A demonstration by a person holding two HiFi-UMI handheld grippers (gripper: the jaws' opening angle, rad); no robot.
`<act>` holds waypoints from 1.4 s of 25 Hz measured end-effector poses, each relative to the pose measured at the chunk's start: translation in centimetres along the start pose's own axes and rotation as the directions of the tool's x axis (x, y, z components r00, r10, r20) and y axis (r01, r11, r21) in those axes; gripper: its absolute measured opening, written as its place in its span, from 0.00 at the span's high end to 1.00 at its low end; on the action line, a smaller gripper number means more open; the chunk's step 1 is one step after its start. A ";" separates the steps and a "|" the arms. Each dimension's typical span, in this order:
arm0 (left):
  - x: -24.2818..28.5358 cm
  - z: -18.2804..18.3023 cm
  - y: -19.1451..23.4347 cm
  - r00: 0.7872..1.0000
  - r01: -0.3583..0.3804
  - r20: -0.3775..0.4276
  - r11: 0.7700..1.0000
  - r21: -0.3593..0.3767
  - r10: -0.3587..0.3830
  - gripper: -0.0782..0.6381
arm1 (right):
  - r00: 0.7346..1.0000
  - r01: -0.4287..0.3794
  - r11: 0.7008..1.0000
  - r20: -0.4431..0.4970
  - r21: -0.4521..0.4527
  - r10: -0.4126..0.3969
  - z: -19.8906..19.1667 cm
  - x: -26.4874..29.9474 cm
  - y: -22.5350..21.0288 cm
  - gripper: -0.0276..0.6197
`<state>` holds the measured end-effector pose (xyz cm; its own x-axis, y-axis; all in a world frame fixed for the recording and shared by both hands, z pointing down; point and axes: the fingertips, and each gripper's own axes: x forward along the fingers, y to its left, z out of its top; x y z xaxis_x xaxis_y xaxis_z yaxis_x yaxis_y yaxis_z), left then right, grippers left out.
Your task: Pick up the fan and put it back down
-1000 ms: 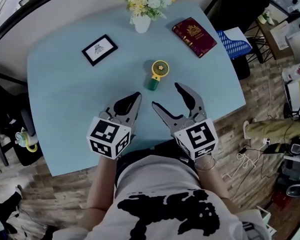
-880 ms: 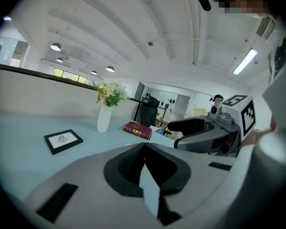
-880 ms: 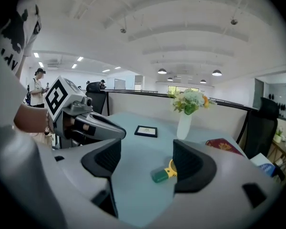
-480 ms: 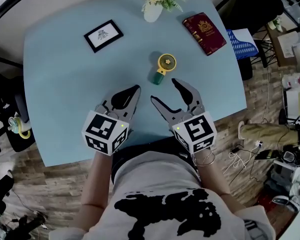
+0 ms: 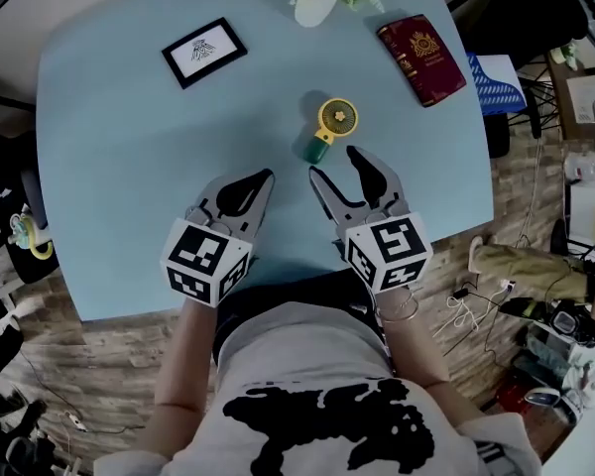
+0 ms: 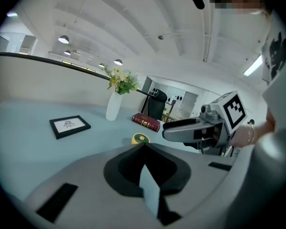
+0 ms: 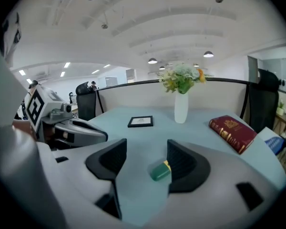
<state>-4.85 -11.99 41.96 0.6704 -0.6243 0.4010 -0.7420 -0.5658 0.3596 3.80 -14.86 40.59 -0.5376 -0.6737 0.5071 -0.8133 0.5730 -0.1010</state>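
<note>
1 yellow, green-handled fan [image 5: 329, 127] is laid on the pale-blue surface [image 5: 119, 167]. The left gripper [image 5: 263, 177] jaws are pressed together; the right gripper [image 5: 335, 162] jaws, just closing, are spread empty near its handle.

surface [image 5: 109, 167]: light blue
fan [image 5: 329, 127]: centre, lying flat
frame [image 5: 204, 52]: toward far left corner
vase [image 5: 314, 6]: far edge
book [image 5: 422, 59]: far right corner

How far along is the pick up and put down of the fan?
Nothing is finished: the fan lies on the table, unlifted. In hand: the right gripper has just been closing, and the fan's green handle sits between its parted jaws, not clamped. The left gripper is shut and empty. Left: grip, lift, set down.
</note>
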 end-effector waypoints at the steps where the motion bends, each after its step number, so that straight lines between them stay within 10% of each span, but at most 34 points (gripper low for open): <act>1: 0.2 -0.5 0.0 1.000 0.002 -0.010 1.000 -0.011 -0.002 0.88 | 1.000 0.009 1.000 -0.005 0.023 -0.009 -0.3 0.3 -0.4 0.57; 16: 4.3 -2.3 1.3 0.994 0.050 -0.100 0.998 0.028 -0.046 0.88 | 0.988 0.122 0.969 -0.119 0.215 -0.098 -5.7 4.3 -4.8 0.38; 23: 5.7 -3.0 1.3 0.991 0.063 -0.121 0.998 0.001 -0.062 0.88 | 0.972 0.216 0.892 -0.173 0.397 -0.158 -8.9 6.9 -6.9 0.33; 35: 6.6 -3.8 2.4 0.989 0.042 -0.140 0.998 -0.039 -0.047 0.88 | 0.964 0.231 0.909 -0.206 0.348 -0.167 -9.3 9.8 -8.4 0.34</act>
<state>-2.21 -15.40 48.69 0.6976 -0.5155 0.4975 -0.7128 -0.5699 0.4088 7.45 -21.98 54.36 -0.3372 -0.6492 0.6818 -0.9406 0.2026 -0.2723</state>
